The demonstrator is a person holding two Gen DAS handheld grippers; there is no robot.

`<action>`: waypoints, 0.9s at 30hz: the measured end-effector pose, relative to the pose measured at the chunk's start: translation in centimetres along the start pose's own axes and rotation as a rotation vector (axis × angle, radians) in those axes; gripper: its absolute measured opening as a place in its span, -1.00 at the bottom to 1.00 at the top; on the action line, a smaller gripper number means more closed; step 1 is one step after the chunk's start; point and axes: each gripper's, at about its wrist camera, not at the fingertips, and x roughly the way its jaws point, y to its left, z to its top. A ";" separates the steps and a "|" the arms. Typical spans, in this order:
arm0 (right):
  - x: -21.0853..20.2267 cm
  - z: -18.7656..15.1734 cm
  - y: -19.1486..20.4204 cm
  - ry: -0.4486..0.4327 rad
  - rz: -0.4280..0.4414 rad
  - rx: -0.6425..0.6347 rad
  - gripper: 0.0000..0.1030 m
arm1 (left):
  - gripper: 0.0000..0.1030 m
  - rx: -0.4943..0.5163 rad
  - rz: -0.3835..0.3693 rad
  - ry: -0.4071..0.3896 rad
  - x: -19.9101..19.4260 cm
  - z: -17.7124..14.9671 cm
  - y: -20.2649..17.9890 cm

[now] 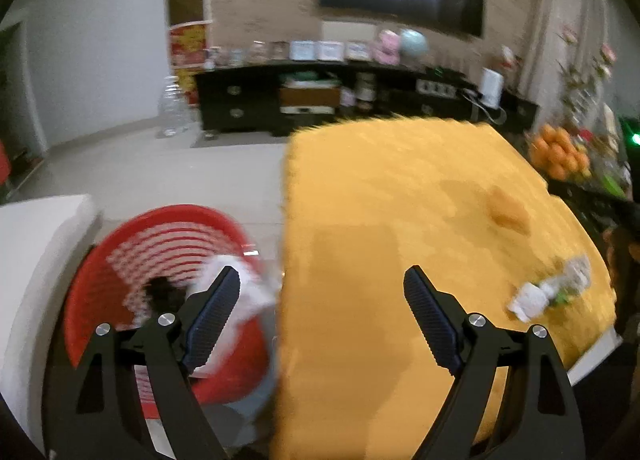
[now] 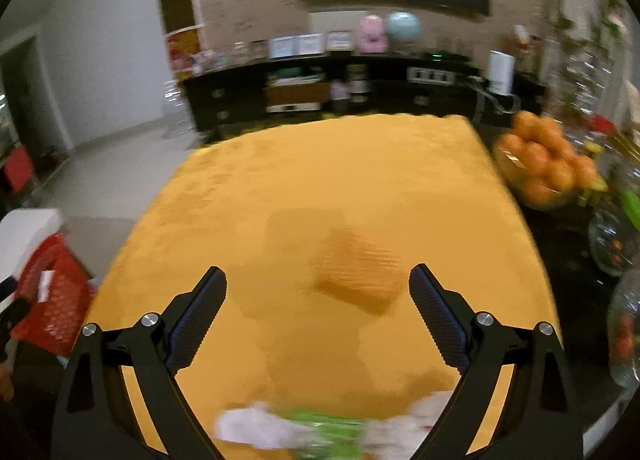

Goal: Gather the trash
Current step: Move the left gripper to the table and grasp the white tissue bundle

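A red slatted basket (image 1: 120,244) stands on the floor left of the yellow fuzzy table cover (image 1: 400,188). White paper trash (image 1: 256,292) lies inside it, partly behind my left finger. My left gripper (image 1: 322,302) is open and empty, straddling the table's left edge. White and green wrappers (image 1: 548,292) lie on the cover at the right. In the right wrist view my right gripper (image 2: 318,300) is open and empty over the cover (image 2: 320,180). The blurred white and green wrappers (image 2: 320,430) lie below it at the near edge. An orange piece (image 2: 360,272) lies ahead between the fingers.
A white block (image 1: 36,260) stands left of the basket. A bowl of oranges (image 2: 540,164) and glass jars (image 2: 612,240) crowd the dark surface to the right. A dark TV cabinet (image 1: 320,96) lines the far wall. Tiled floor (image 1: 160,172) stretches left.
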 end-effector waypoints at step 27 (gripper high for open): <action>0.2 -1.9 -7.6 0.045 -0.004 0.239 0.75 | 0.23 0.400 -0.375 0.195 8.4 -3.0 -19.5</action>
